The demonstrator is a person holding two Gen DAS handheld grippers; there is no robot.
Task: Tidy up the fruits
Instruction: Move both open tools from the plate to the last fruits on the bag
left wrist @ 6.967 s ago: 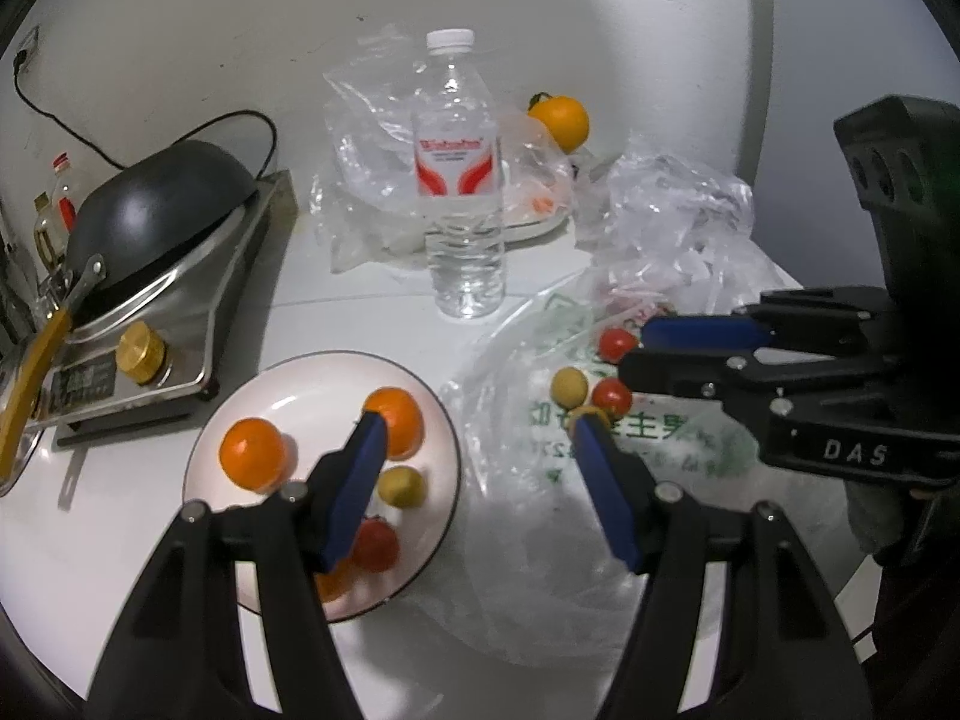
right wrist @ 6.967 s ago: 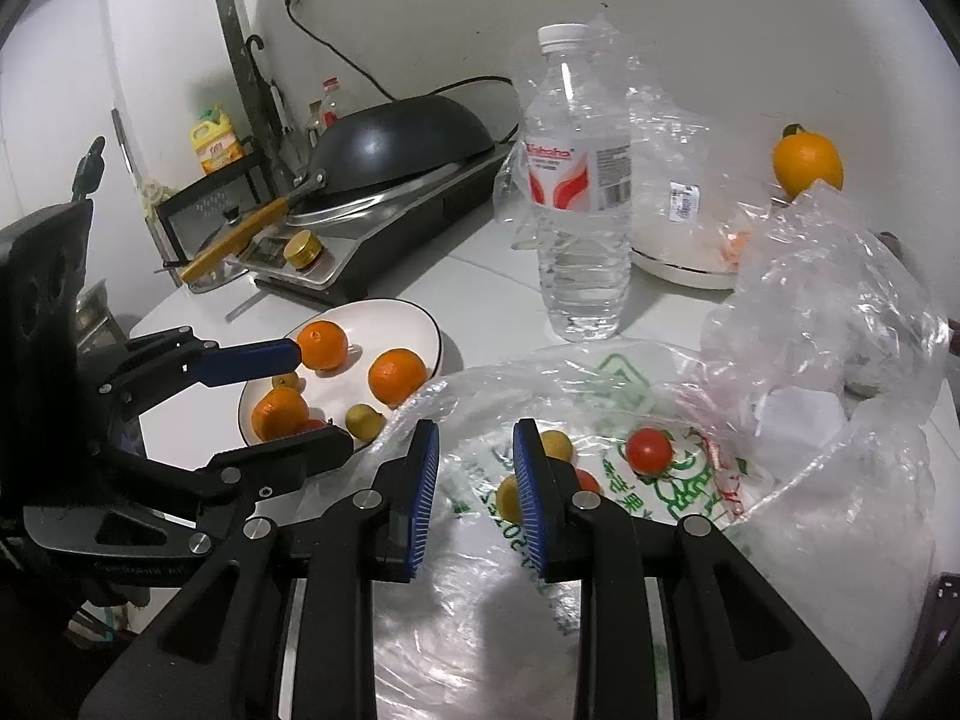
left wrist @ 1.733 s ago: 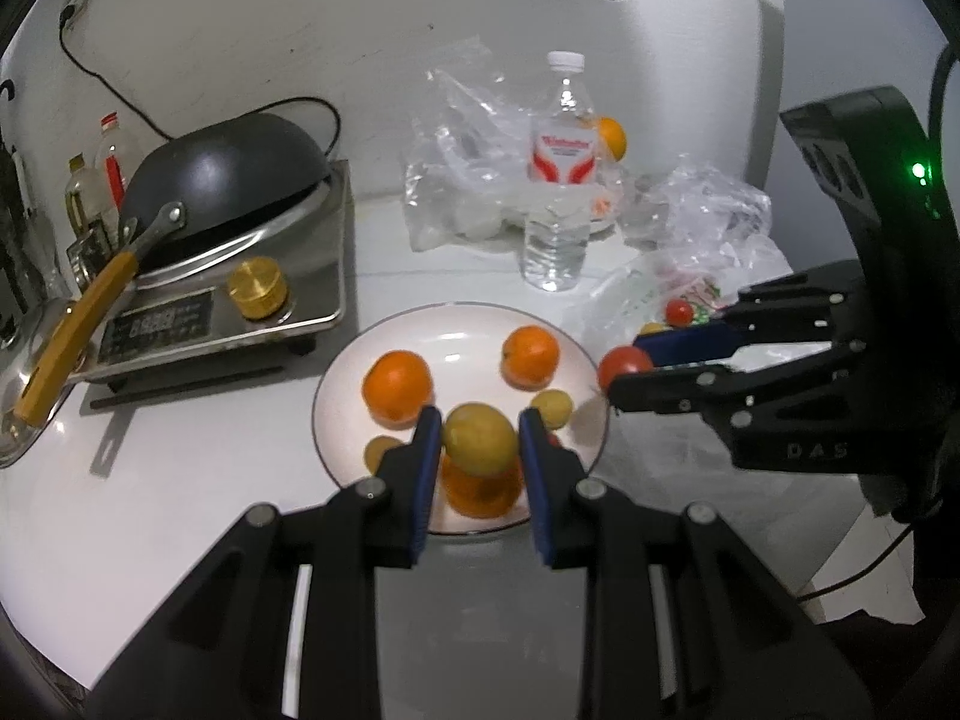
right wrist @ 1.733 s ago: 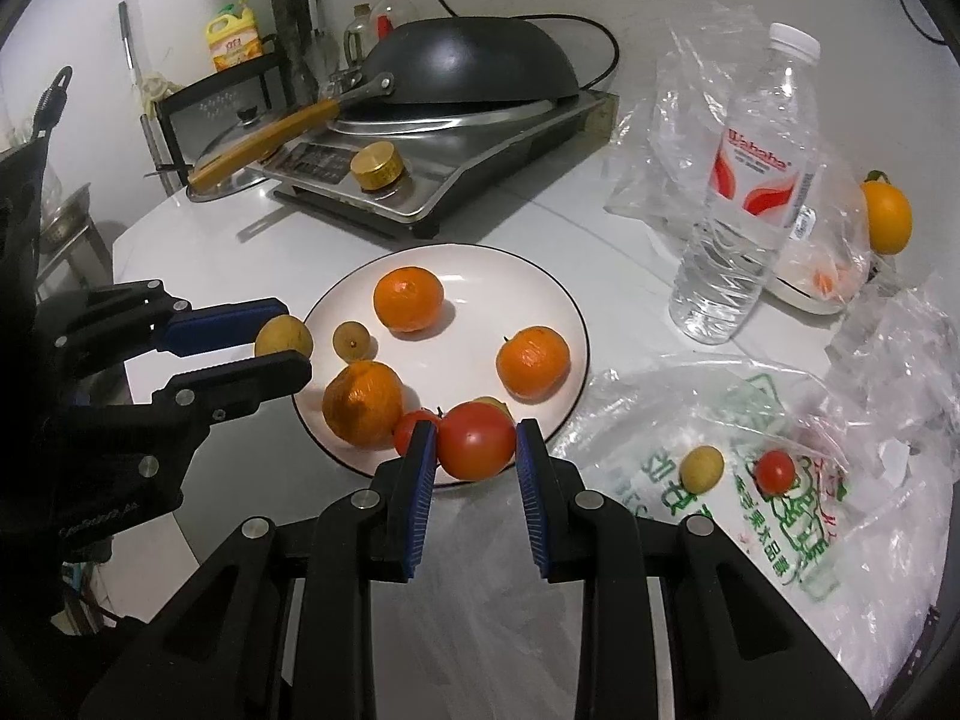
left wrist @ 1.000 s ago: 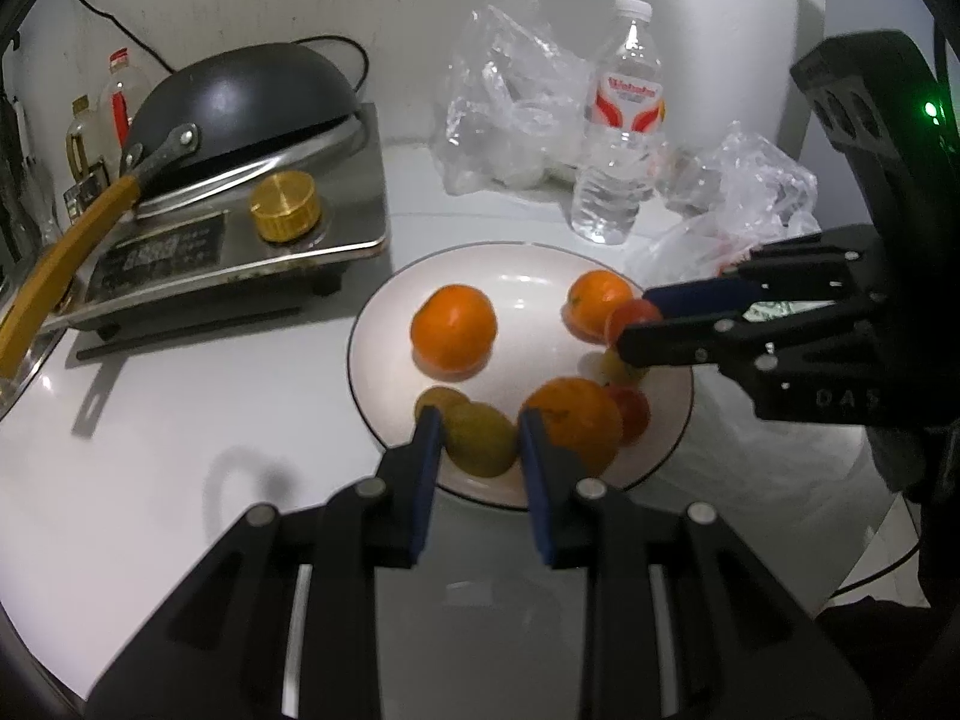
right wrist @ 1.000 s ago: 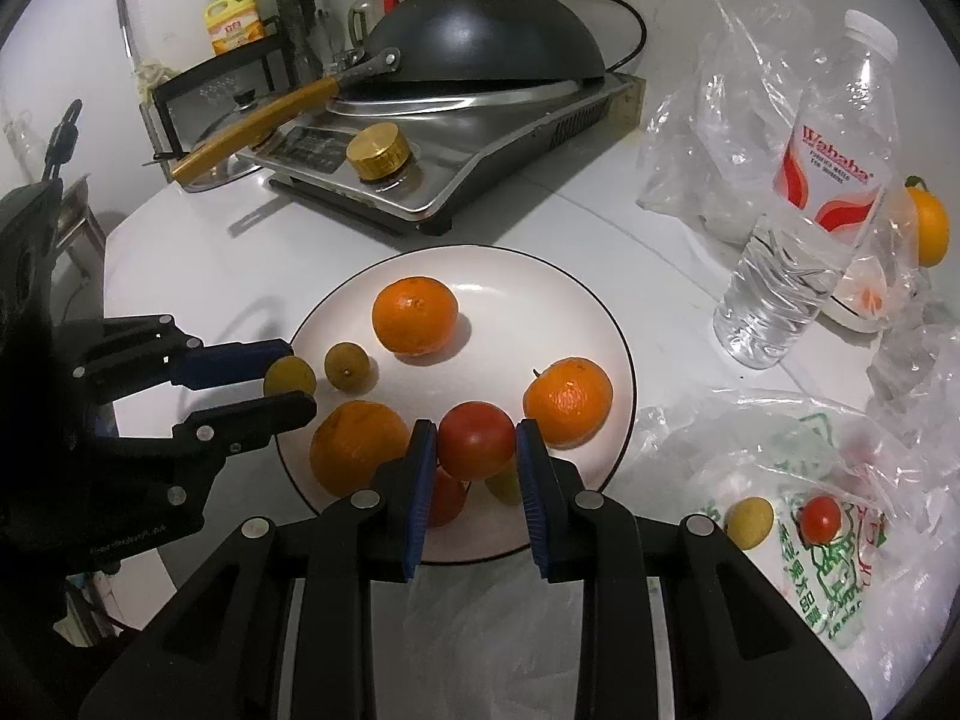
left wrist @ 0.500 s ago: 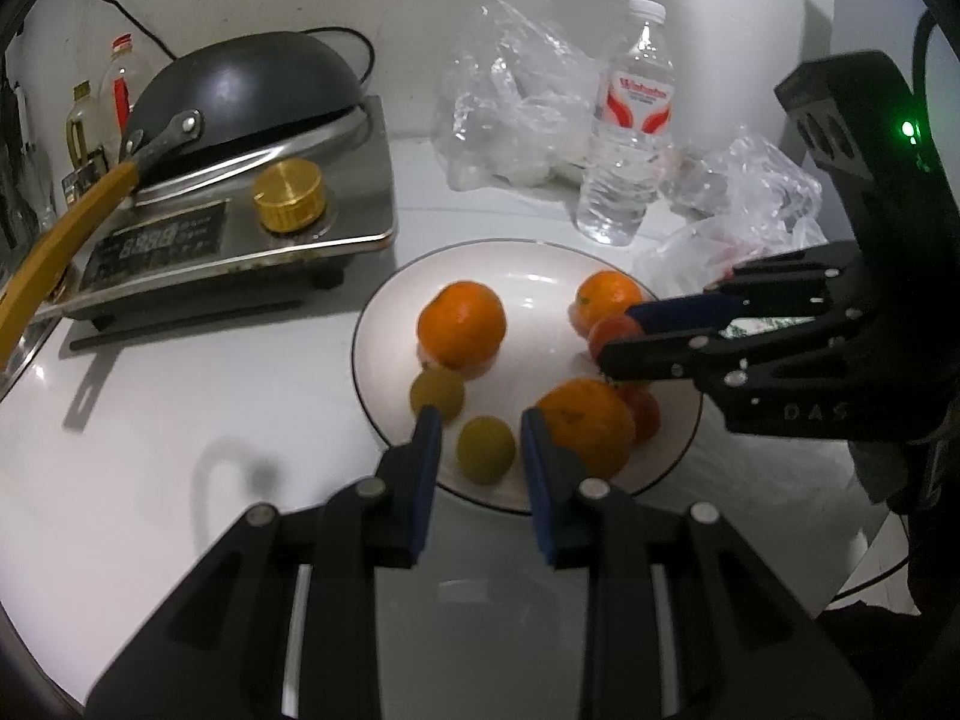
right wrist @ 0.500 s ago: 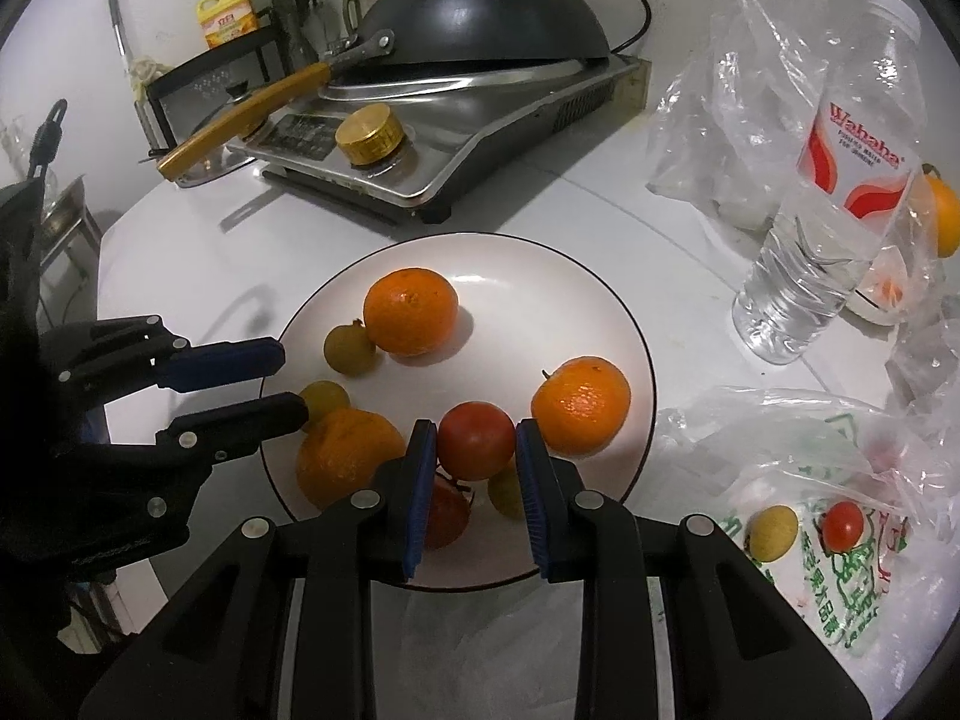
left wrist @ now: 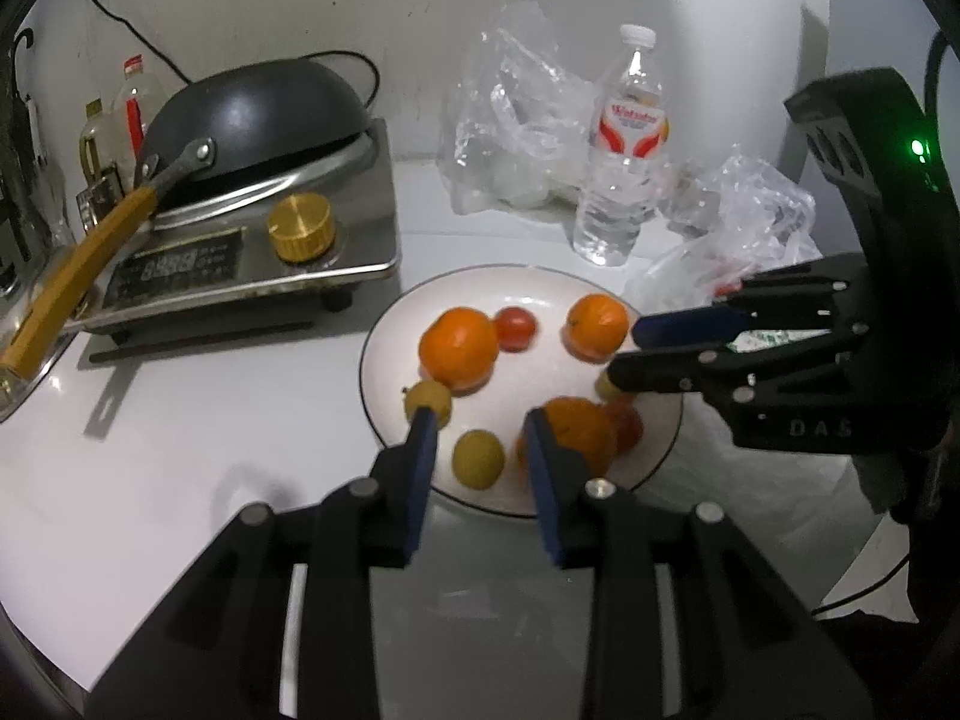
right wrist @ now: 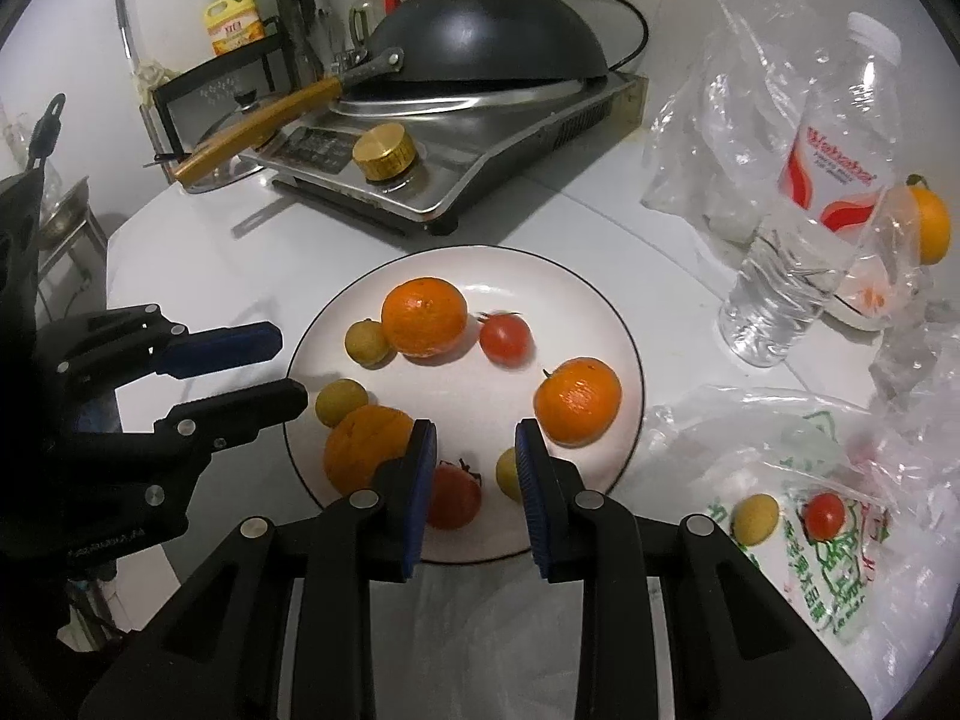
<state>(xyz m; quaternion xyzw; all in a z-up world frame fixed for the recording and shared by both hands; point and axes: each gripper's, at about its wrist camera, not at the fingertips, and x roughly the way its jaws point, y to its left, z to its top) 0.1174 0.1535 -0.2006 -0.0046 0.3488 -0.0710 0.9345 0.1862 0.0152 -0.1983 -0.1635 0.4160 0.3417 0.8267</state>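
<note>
Left hand-held gripper (left wrist: 480,417) has just been opening its jaws. A small round yellow-green fruit (left wrist: 478,459) lies loose between them, untouched, on the glossy white plate (right wrist: 600,300). Right hand-held gripper (right wrist: 474,429) stands released and empty, and its fingers half hide a near tomato (right wrist: 453,495) and a pale fruit (right wrist: 507,471). Ahead, a smooth cherry tomato (right wrist: 506,337) is blurred, its stalk toward the far rim, beside a pebbly mandarin (right wrist: 425,317).

Red tomato (right wrist: 505,337) and yellow-green fruit (left wrist: 477,458) now released onto plate (right wrist: 600,294).
</note>
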